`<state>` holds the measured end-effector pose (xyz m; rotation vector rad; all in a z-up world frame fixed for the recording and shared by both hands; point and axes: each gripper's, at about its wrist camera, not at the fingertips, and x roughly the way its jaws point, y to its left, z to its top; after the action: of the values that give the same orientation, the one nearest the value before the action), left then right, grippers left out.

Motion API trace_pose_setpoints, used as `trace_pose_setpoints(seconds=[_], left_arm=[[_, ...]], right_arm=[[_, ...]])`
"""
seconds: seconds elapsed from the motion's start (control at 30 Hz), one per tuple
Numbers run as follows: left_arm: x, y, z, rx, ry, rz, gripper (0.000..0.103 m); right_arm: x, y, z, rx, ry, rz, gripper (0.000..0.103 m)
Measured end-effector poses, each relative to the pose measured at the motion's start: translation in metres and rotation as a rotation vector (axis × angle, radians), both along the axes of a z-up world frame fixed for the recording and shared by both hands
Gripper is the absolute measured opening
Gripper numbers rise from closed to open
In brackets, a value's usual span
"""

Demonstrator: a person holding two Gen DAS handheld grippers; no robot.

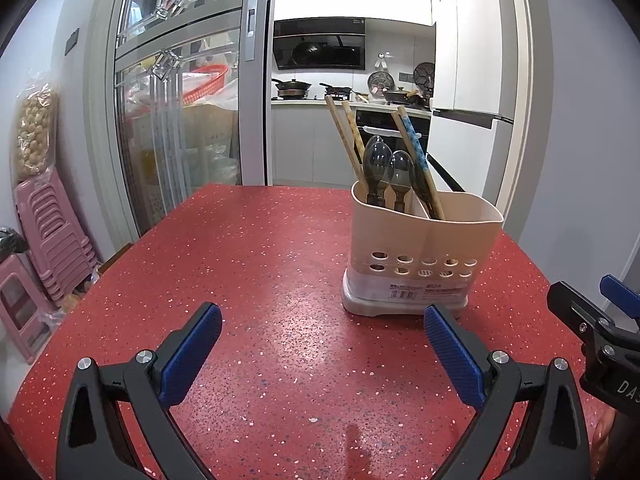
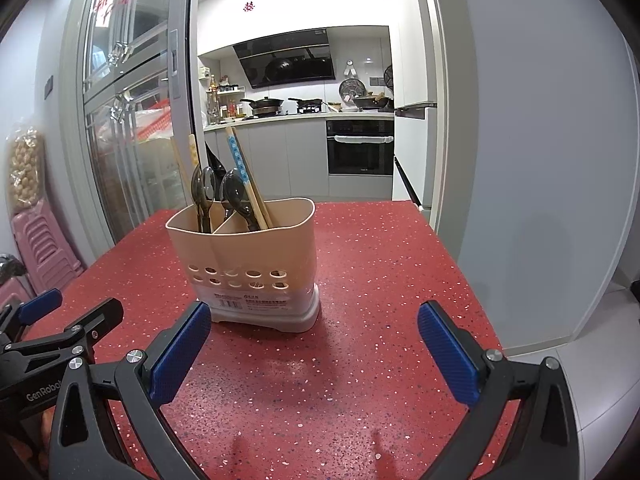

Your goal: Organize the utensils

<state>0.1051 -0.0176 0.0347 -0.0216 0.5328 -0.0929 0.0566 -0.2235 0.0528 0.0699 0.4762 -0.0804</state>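
**Both grippers open and empty, holder loaded ahead**

Your left gripper (image 1: 322, 352) sits closest to the lens, low over the red speckled table (image 1: 256, 264), its two blue-padded fingers (image 1: 191, 356) spread wide with nothing between them. Your right gripper (image 2: 314, 354) is in the same posture: jaws wide apart, empty, hovering just above the tabletop and pointing forward. Each one shows at the edge of the other's view, so you are holding them side by side, near each other, both short of the holder.

Count what stands ahead of you: one beige utensil holder (image 1: 424, 240), two dark translucent spoons (image 1: 378, 164), and four chopsticks (image 1: 346, 140) that you can make out. All of them are inside the holder, handles down for the spoons, bowls up.

Seen from your right wrist, the holder (image 2: 244, 252) stands upright on the table, split by a divider into two compartments. One spoon (image 2: 204, 192) stands in the left compartment; the other spoon (image 2: 236, 196) leans in the right one. Two plain wooden chopsticks tilt away to the left, and a pair with blue patterned tops (image 2: 240, 160) slants from the right compartment.

Two rows of round holes run along the holder's lower wall, and below them a barcode label (image 2: 230, 300) is stuck on its paler base. Your left gripper's right finger lies just in front of that base without touching it.
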Motion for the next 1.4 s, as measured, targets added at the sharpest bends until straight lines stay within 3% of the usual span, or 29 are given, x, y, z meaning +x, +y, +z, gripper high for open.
trace_pose_setpoints(seconds=[1.4], left_arm=[[-0.0017, -0.0032, -0.0005, 0.006, 0.002, -0.009, 0.103]], right_arm=[[-0.0025, 0.0028, 0.0019, 0.003, -0.003, 0.006, 0.103]])
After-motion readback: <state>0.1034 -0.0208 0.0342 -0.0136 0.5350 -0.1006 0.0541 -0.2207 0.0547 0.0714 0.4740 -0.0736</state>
